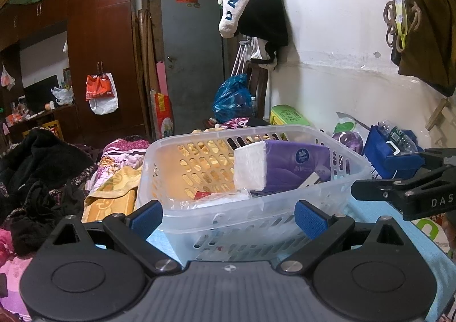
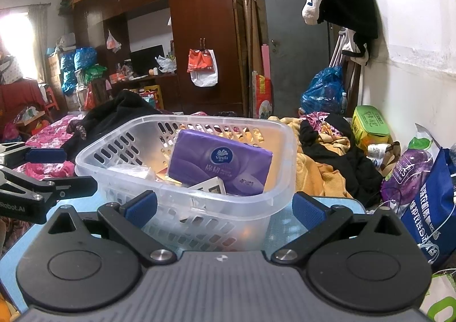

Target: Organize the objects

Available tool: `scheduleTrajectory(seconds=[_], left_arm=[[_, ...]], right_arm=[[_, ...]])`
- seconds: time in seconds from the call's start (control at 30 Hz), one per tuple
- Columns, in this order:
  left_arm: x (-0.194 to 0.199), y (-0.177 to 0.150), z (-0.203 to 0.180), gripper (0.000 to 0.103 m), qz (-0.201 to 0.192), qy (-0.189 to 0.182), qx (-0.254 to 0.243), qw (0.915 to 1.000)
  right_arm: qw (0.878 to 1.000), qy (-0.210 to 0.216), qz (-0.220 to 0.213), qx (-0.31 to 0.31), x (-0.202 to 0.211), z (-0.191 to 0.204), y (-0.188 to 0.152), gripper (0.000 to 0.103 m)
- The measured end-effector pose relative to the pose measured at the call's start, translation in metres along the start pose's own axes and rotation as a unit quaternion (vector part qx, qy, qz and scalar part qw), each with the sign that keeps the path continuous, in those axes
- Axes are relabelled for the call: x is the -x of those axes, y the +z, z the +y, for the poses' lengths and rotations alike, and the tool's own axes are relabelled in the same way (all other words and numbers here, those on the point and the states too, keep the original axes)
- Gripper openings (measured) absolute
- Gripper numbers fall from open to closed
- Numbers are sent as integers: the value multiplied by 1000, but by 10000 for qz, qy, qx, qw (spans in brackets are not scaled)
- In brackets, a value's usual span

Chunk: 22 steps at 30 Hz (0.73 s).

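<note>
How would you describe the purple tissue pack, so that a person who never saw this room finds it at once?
Find the clear plastic basket on the blue mat in front of both grippers. Inside it, the purple tissue pack leans tilted above smaller packets. It is the only purple thing in the basket, with a round blue Vinda logo.

Both wrist views look forward, low and close, at the same clear basket [image 1: 256, 208] [image 2: 185, 179] from neighbouring sides.

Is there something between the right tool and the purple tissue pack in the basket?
Only the basket's near wall stands between the open right tool and the purple tissue pack. From above, nothing visible covers the pack.
</note>
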<state>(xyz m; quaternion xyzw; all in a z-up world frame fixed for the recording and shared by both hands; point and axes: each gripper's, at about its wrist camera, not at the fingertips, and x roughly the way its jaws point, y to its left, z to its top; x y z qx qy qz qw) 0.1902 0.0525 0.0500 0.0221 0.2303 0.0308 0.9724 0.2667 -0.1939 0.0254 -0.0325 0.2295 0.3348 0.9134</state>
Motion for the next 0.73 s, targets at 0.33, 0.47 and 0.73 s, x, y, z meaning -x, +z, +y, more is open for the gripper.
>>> scheduleTrajectory(seconds=[0.33, 0.47, 0.73], left_arm=[[-3, -2, -3, 100, 13, -38, 9, 10000], [-5, -2, -4, 100, 11, -26, -2, 10000], [-3, -3, -10, 100, -98, -54, -61, 9999]], right_arm=[[10000, 17, 15, 4, -1, -2, -1, 103], [10000, 19, 25, 8, -1, -1, -2, 103], [10000, 21, 34, 3, -2, -2, -4, 103]])
